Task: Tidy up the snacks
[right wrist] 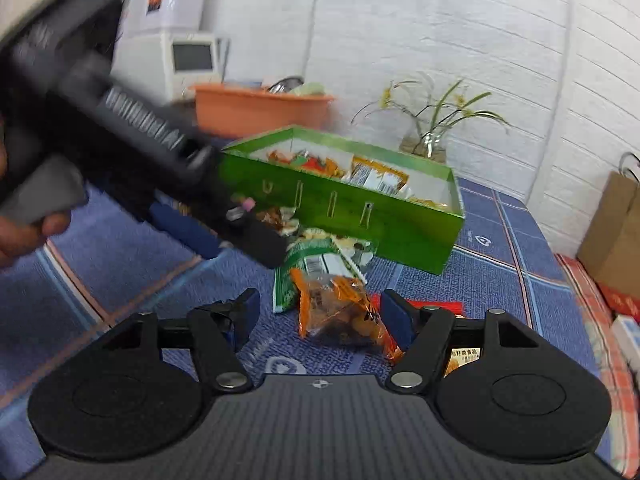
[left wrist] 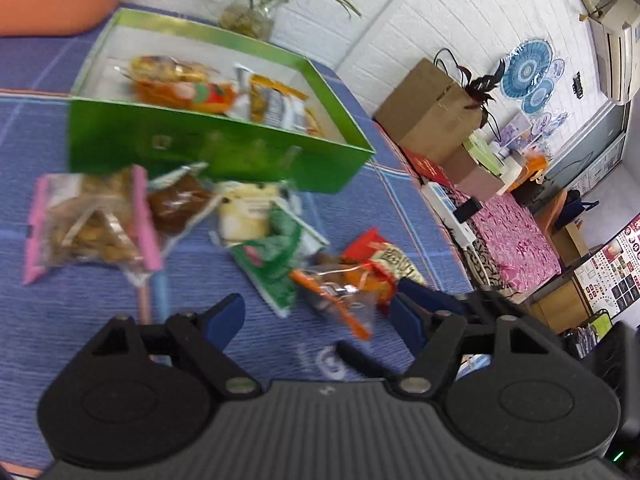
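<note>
Snacks [right wrist: 340,312] between open right gripper [right wrist: 320,316] fingers [right wrist: 394,322]

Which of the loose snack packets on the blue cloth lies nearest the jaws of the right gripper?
The clear packet with orange edges, lying just ahead of the right gripper. The green packet and the others lie farther off, toward the green box.

One open green cardboard box [left wrist: 208,152] sits on the blue checked cloth [left wrist: 80,340]. Six loose snack packets lie outside it: one pink-edged clear bag [left wrist: 88,224], one brown pouch [left wrist: 178,204], one pale yellow packet [left wrist: 244,212], one green packet [left wrist: 272,264], one orange-trimmed clear bag [right wrist: 336,312] and one red packet [left wrist: 380,256]. One orange plastic basin [right wrist: 256,108] and one glass vase of plants [right wrist: 428,144] stand behind.
</note>
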A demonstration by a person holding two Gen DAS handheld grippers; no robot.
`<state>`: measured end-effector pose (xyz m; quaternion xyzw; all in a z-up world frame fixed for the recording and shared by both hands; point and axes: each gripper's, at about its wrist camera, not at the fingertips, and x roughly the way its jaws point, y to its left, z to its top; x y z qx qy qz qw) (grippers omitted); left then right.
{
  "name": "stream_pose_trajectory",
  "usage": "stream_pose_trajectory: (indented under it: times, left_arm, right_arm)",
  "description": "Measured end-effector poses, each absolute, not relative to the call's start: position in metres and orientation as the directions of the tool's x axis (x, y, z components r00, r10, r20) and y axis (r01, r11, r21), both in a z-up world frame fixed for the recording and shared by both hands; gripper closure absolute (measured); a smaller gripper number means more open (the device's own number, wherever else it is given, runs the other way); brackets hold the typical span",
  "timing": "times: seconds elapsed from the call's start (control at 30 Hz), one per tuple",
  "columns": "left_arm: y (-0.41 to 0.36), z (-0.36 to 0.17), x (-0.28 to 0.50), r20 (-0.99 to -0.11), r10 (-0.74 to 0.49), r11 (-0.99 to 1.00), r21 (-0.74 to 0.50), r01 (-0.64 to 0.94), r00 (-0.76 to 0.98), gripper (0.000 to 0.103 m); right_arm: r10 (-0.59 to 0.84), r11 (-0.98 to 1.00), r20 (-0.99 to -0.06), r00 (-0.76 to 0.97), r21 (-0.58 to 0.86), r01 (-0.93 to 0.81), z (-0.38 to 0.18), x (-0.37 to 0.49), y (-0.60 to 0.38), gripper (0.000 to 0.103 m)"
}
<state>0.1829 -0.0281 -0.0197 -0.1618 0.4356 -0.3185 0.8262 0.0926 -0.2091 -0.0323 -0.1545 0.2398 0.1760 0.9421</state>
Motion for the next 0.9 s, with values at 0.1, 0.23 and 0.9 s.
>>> stream_pose_trajectory:
  times: [0.1,0.23,0.9]
  left_arm:
    - [-0.051,-0.023,0.191,-0.657,-0.647,0.762,-0.538,0.361,0.386,0.030]
    - [-0.068,-0.037,0.202,-0.695,-0.650,0.758,-0.567,0.322,0.307,0.030]
    - [-0.031,-0.008,0.131,-0.562,-0.599,0.800,-0.390,0.457,0.570,0.064]
  right_arm:
    - [0.223,0.870,-0.539,0.812,-0.266,-0.415,-0.045,0.104,-0.207,0.000]
    - [0.220,0.865,-0.541,0.812,-0.276,-0.418,-0.052,0.113,-0.213,0.000]
    - [0.370,0.842,-0.401,0.838,-0.236,-0.484,-0.016,0.070,-0.204,0.020]
